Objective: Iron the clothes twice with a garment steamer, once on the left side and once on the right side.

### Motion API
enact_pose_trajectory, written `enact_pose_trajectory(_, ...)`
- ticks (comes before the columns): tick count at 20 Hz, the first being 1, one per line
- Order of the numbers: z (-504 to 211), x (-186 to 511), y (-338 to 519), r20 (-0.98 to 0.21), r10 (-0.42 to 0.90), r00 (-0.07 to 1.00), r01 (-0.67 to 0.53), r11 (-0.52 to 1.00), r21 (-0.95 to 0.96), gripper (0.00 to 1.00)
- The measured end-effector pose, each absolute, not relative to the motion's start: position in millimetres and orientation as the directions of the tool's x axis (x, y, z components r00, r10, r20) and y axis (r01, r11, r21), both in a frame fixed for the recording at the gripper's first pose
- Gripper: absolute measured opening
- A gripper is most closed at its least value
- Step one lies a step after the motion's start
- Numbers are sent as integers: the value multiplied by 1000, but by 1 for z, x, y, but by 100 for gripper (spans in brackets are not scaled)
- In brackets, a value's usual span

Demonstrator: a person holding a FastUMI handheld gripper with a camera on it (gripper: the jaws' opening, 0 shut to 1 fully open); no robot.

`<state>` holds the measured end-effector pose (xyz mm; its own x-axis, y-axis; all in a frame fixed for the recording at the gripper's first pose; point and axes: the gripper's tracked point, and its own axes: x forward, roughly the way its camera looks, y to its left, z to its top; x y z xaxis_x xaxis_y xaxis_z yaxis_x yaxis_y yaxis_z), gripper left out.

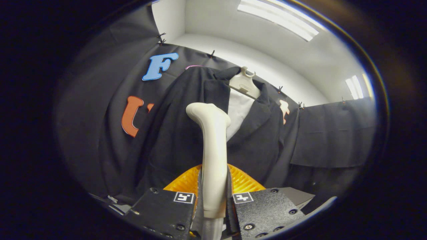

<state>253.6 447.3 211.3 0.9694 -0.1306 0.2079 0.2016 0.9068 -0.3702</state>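
Fingers (pixel 213 203) closed on the handle of the garment steamer (pixel 213 150), one pressing each side of the pale shaft low down, with a square marker tag on the top of each finger block. Steamer handle upright between them, rising and curving over to a rounded head aimed at the clothes. Head just in front of the left lapel area as seen here; contact with the cloth cannot be told. Dark suit jacket (pixel 180 133) beyond the fingers, hung on a pale plastic hanger (pixel 245 85), collar at the top, lapels open over a white shirt front (pixel 238 113). Jacket tilted in this view, leaning with the hanger hook uppermost toward the ceiling. Ribbed orange part (pixel 245 181) spread just behind the fingers on both sides of the handle, its nature unclear. Black cloth wall (pixel 333 133) behind and beside the jacket, pinned along its top edge with small clips. White ceiling above with a long light panel (pixel 280 20) and a smaller bright strip off to the side.
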Motion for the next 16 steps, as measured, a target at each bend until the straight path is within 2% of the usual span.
enact_pose_trajectory(16,126,221,442,91,-118,989,143,928,-343,29)
